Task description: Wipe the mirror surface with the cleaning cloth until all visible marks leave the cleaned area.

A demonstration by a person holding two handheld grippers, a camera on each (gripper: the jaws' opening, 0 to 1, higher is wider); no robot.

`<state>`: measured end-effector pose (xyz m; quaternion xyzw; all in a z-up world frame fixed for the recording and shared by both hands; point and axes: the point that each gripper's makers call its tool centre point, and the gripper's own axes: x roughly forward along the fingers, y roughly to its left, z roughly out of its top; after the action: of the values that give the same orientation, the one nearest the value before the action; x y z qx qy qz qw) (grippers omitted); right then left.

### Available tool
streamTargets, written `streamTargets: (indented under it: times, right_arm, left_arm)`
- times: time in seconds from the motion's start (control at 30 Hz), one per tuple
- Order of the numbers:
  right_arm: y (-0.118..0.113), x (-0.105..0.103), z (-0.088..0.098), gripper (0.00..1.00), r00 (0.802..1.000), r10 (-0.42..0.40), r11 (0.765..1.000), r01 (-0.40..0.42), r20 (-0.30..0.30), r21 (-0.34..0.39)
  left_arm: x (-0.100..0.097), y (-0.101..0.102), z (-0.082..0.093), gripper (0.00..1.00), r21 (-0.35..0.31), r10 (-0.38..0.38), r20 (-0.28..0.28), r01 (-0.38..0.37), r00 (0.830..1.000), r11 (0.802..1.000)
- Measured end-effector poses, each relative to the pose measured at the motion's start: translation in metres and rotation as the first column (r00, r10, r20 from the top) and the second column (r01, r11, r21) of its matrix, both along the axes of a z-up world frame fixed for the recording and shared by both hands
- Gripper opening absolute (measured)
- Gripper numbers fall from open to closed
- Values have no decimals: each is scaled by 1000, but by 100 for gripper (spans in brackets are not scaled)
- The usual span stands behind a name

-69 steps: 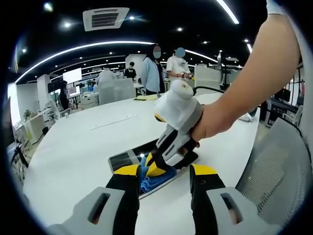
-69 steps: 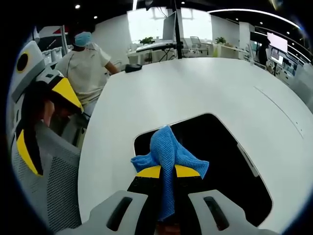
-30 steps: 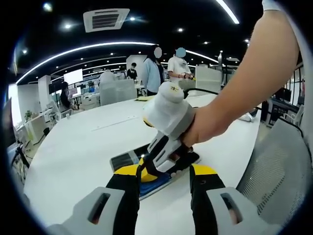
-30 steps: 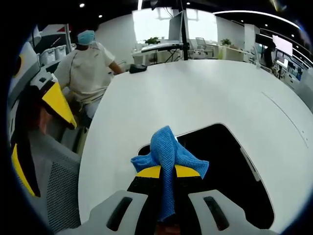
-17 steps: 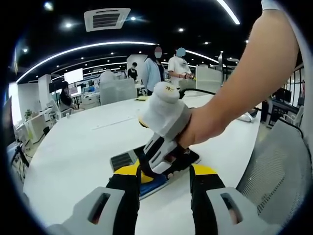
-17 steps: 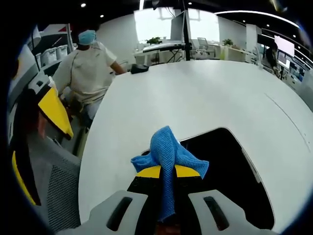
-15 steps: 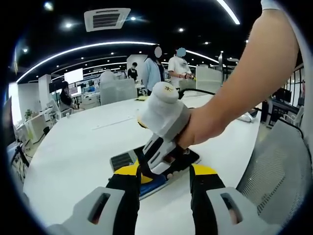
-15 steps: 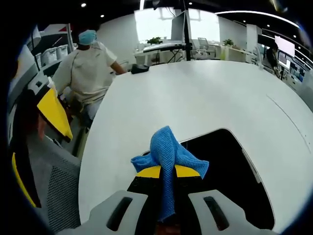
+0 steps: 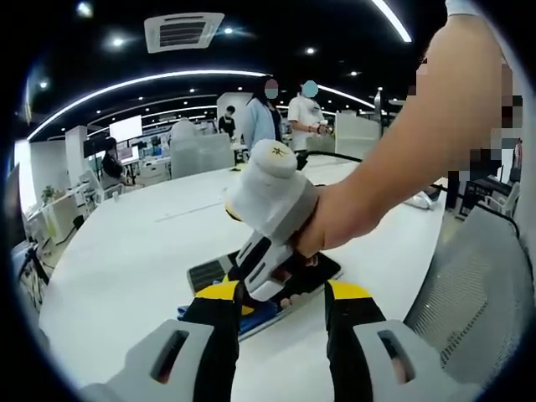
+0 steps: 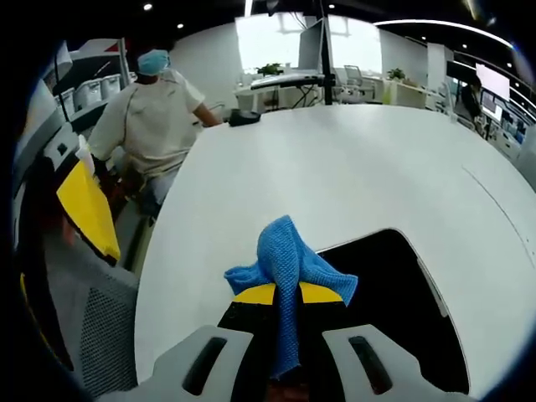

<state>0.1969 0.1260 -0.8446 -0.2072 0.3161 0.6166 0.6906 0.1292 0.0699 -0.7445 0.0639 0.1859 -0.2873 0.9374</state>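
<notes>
A dark, flat mirror [image 9: 211,271] lies on the white table [image 9: 126,243]. In the left gripper view a hand holds my right gripper [image 9: 254,291] tilted down onto the mirror, with the blue cloth [image 9: 258,311] under its tips. My left gripper [image 9: 283,295] is open just in front of the mirror and holds nothing. In the right gripper view my right gripper [image 10: 285,293] is shut on the blue cloth [image 10: 287,255], at the near left corner of the mirror [image 10: 394,310]. My left gripper [image 10: 54,260] shows at the left edge, its yellow tips apart.
A grey mesh chair [image 9: 481,293] stands right of the table, also seen as the chair [image 10: 96,322]. A person in a beige top and mask [image 10: 155,113] sits at the table's far left. Other people [image 9: 289,117] stand beyond the table. Desks and monitors lie further back.
The right gripper has slid the cloth leftward along the mirror in the left gripper view, reaching the mirror's corner. The left gripper has stayed open and still.
</notes>
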Motion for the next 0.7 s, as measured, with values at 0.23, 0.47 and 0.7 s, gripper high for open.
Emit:
streamTargets:
  times: [0.23,0.47,0.7]
  right_arm:
    - [4,-1,0,4,1000,4,1000,-4,-3,3]
    - [9,-2,0,4,1000,11,1000,-11,-3,8]
    - [15,-4,0,4,1000,15,1000,-15,-14,15]
  left_arm:
    - [1,0,-3,38,3,1,-1,-1,1000,1000]
    - [1,1,-4,38,6,7,-1,-7,1000,1000]
    - [2,1,-4,38,1,10,0,-10,1000,1000]
